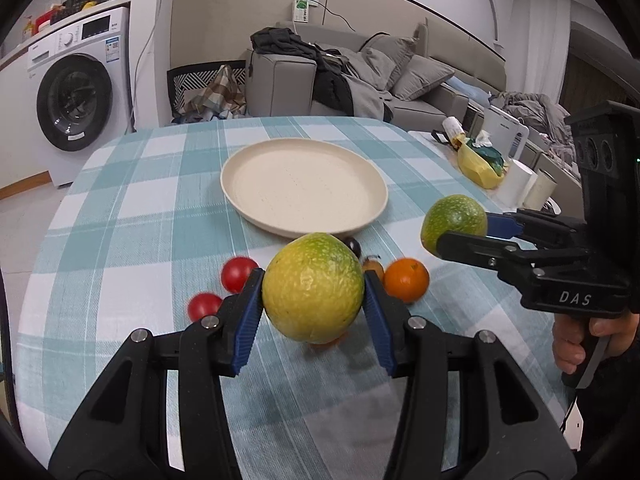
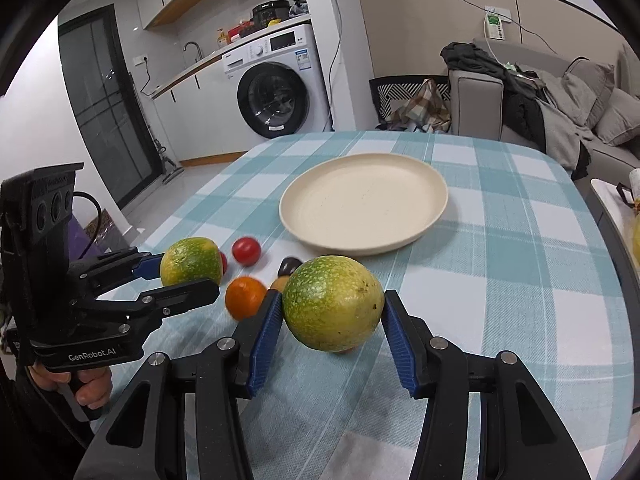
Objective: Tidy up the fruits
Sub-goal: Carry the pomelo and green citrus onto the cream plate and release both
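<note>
My left gripper (image 1: 314, 294) is shut on a yellow-green citrus (image 1: 313, 288) held above the checked tablecloth; it also shows at the left of the right wrist view (image 2: 191, 268). My right gripper (image 2: 332, 312) is shut on a second green-yellow citrus (image 2: 334, 302), seen at the right in the left wrist view (image 1: 454, 220). A cream plate (image 1: 304, 186) (image 2: 364, 204) lies empty beyond both. On the cloth lie two red tomatoes (image 1: 239, 274), an orange (image 1: 407, 280) (image 2: 245, 297), a dark plum (image 1: 353, 246) and a small brownish fruit (image 1: 374, 266).
The round table with the blue-white checked cloth (image 1: 120, 208) ends at its far edge before a grey sofa (image 1: 400, 76) and a washing machine (image 1: 76, 92). A side surface at the right holds a yellow bag (image 1: 478, 166) and paper rolls.
</note>
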Action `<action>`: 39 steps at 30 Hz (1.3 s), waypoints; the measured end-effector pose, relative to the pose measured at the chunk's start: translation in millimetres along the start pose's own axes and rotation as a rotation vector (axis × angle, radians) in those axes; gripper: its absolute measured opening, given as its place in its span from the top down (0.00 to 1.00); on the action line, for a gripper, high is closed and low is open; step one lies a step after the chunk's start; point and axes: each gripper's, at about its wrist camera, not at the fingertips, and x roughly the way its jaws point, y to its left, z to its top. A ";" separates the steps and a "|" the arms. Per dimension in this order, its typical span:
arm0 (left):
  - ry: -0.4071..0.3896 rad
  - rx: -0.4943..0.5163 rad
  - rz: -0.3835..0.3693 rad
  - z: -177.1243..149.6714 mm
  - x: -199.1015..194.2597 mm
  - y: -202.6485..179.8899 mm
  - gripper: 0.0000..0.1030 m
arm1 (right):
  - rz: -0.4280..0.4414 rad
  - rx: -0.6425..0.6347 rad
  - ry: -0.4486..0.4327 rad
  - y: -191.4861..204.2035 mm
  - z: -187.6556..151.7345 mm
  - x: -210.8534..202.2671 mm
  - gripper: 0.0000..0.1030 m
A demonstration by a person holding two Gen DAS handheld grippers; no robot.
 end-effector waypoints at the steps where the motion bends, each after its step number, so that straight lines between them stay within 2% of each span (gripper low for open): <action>1: -0.002 -0.004 0.006 5.1 2.2 2.2 0.56 | -0.006 -0.001 -0.005 -0.9 4.4 0.8 0.50; 12: -0.020 -0.022 0.039 43.8 39.1 16.8 0.56 | -0.027 0.005 -0.018 -11.5 38.8 22.6 0.50; 20: -0.025 -0.017 0.061 60.6 65.4 23.6 0.56 | -0.039 0.009 -0.009 -19.2 50.5 38.9 0.50; 39: 0.020 -0.017 0.099 60.8 115.5 32.1 0.56 | -0.042 0.041 0.036 -32.6 58.0 82.6 0.50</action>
